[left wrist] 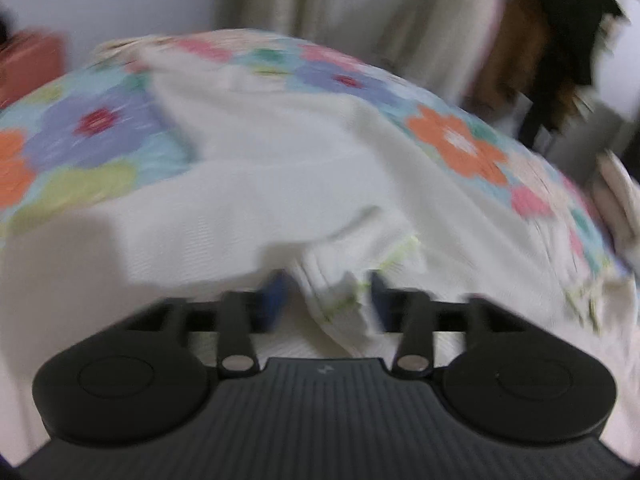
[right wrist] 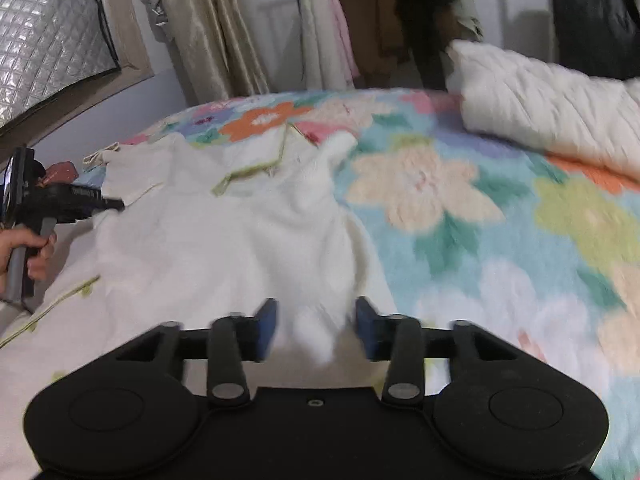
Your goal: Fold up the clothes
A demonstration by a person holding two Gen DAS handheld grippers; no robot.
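Home bedroom: bed under floral blanket [right wrist: 460, 200], white quilted duvet [right wrist: 552, 108], beige curtains [right wrist: 204, 32], clothes hanging [right wrist: 332, 28] along wall.

Both wrist views look steeply down, close over the same white garment [left wrist: 300, 168] on the floral blanket [right wrist: 460, 208].

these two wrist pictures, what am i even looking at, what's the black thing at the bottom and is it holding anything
The black thing is a hand-held tool with two blue-padded tongs; a person carries one in each hand, and a camera on each looks forward along its fingers.

One picture comes from the left tongs, the other from the right tongs. In the right view you can see the person's hand gripping the other tool's handle.

On the flowered blanket lies a white garment with yellow-green trim, and a cream quilt sits at the far right.

Both tongs stand open. White cloth lies between each pair of pads, but neither pinches it.
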